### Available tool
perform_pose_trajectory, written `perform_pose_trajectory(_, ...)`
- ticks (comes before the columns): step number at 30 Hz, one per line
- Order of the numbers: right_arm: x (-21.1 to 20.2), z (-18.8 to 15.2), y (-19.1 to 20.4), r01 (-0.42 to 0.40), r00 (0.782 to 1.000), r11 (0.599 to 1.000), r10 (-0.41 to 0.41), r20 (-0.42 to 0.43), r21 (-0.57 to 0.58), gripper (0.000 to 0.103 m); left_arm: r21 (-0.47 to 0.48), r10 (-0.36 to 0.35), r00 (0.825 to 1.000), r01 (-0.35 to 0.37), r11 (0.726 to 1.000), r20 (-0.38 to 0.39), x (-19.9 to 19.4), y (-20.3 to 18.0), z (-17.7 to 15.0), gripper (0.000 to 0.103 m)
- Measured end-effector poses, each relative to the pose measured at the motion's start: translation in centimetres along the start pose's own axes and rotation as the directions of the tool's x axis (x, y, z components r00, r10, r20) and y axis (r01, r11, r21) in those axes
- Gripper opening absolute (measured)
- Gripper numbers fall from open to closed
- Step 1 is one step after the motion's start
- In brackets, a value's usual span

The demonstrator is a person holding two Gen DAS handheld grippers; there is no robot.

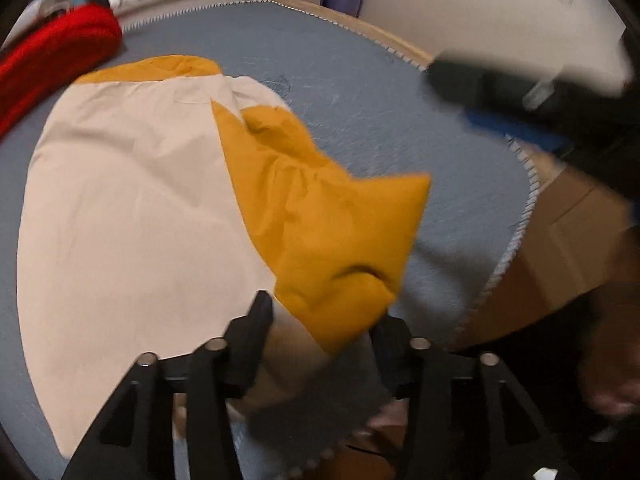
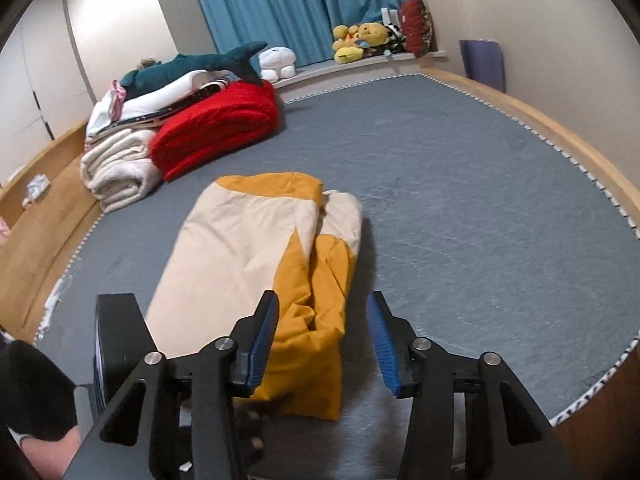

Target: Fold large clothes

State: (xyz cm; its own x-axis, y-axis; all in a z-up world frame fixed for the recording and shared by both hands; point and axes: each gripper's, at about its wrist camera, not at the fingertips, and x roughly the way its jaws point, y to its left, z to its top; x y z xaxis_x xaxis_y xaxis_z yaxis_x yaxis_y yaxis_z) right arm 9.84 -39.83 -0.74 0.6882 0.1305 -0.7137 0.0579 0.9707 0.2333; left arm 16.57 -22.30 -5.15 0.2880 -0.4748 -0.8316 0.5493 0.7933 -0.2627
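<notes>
A large cream and mustard-yellow cloth (image 1: 132,216) lies folded lengthways on the grey mattress (image 1: 360,92). It also shows in the right wrist view (image 2: 240,240). My left gripper (image 1: 320,316) is open, with the near yellow corner (image 1: 340,248) lying between its jaws. My right gripper (image 2: 323,304) is open just above the cloth's near yellow end (image 2: 308,344), not gripping it. The right gripper's body shows blurred at the upper right of the left wrist view (image 1: 520,92).
A red blanket (image 2: 216,124), a rolled white blanket (image 2: 116,168) and a shark plush (image 2: 200,66) are stacked at the mattress's far left. Plush toys (image 2: 360,40) sit on a shelf by blue curtains (image 2: 296,4). A wooden bed frame (image 2: 540,120) rims the mattress.
</notes>
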Motion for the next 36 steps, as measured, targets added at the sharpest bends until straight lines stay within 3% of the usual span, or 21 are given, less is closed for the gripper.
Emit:
perform_pose_trajectory(4,1.2,-0.6,0.6,-0.077,0.995,0.997,0.078,-0.058,0.024,0.055,-0.092,-0.058,0.998,0.056,0.994,-0.014,-4.6,2.9,-0.2,0.051)
perform_pose_trajectory(7,3.4,-1.2,2.1,-0.103,0.983,0.995,0.103,-0.149,0.01,0.055,-0.129,0.025,0.998,-0.032,0.991,-0.052,-7.4,5.6,-0.7,0.051)
perform_pose_trajectory(9,5.2,-1.8,3.0,-0.022,0.975,0.999,0.012,-0.224,-0.044,0.055,-0.161,0.084,0.994,-0.094,0.982,-0.066,-9.0,7.8,-1.3,0.051)
perform_pose_trajectory(11,7.3,-2.7,3.2,0.087,0.944,0.992,-0.112,-0.312,-0.091,0.054,-0.197,0.135,0.989,-0.143,0.97,-0.058,-10.2,9.9,-2.1,0.051)
perform_pose_trajectory(12,8.3,-3.2,2.6,0.127,0.924,0.99,-0.141,-0.356,-0.064,0.049,-0.211,0.167,0.985,-0.172,0.962,-0.043,-10.7,11.0,-2.4,0.051)
perform_pose_trajectory(13,8.7,-3.4,2.0,0.134,0.919,0.991,-0.13,-0.373,-0.015,0.033,-0.228,0.198,0.98,-0.2,0.953,-0.031,-11.1,12.2,-2.7,0.051)
perform_pose_trajectory(15,8.5,-3.2,1.7,0.107,0.93,0.994,-0.088,-0.356,0.034,0.01,-0.314,0.218,0.976,-0.215,0.925,-0.027,-10.8,14.4,-3.6,0.051)
perform_pose_trajectory(17,6.8,-2.3,2.3,0.084,0.961,0.996,-0.077,-0.266,0.016,0.006,-0.432,0.181,0.982,-0.183,0.883,-0.045,-10.1,16.7,-4.8,0.051)
perform_pose_trajectory(19,3.9,-1.3,3.3,0.035,0.99,0.999,-0.035,-0.135,-0.006,0.005,-0.486,0.145,0.989,-0.14,0.863,-0.028,-9.7,17.3,-4.2,0.05)
perform_pose_trajectory(20,2.0,-0.8,3.6,0.033,0.998,0.999,-0.034,-0.053,-0.018,0.005,-0.483,0.141,0.99,-0.133,0.866,-0.021,-9.4,17.2,-3.9,0.05)
perform_pose_trajectory(22,0.8,-0.9,3.0,0.104,0.995,0.995,-0.104,-0.009,-0.011,0.005,-0.452,0.158,0.986,-0.164,0.877,-0.05,-8.4,17.1,-3.7,0.05)
perform_pose_trajectory(24,3.5,-2.1,0.3,0.203,0.968,0.978,-0.194,-0.158,0.042,0.004,-0.429,0.131,0.982,-0.179,0.885,-0.139,-5.8,17.0,-3.8,0.055)
perform_pose_trajectory(26,6.4,-3.8,-2.4,0.264,0.927,0.957,-0.218,-0.305,0.118,0.005,-0.425,0.112,0.974,-0.188,0.885,-0.198,-3.6,16.7,-4.3,0.055)
perform_pose_trajectory(27,7.4,-4.3,-2.6,0.285,0.91,0.953,-0.236,-0.341,0.099,0.005,-0.416,0.124,0.971,-0.2,0.887,-0.203,-3.6,16.7,-4.3,0.055)
perform_pose_trajectory(29,8.1,-4.3,-2.0,0.298,0.904,0.953,-0.266,-0.336,0.048,0.005,-0.377,0.155,0.971,-0.214,0.901,-0.182,-4.8,15.8,-3.7,0.048)
perform_pose_trajectory(32,8.1,-4.2,-1.2,0.306,0.904,0.952,-0.287,-0.316,0.01,0.005,-0.318,0.132,0.981,-0.172,0.932,-0.143,-5.3,14.4,-4.3,0.046)
perform_pose_trajectory(34,8.4,-4.4,-1.4,0.314,0.9,0.949,-0.292,-0.324,0.016,0.005,-0.221,0.202,0.949,-0.257,0.941,-0.243,-2.4,14.1,-5.9,0.049)
perform_pose_trajectory(36,9.4,-4.2,-1.3,0.322,0.889,0.947,-0.3,-0.345,0.007,0.005,-0.228,0.213,0.944,-0.272,0.935,-0.251,-1.7,14.3,-6.6,0.051)
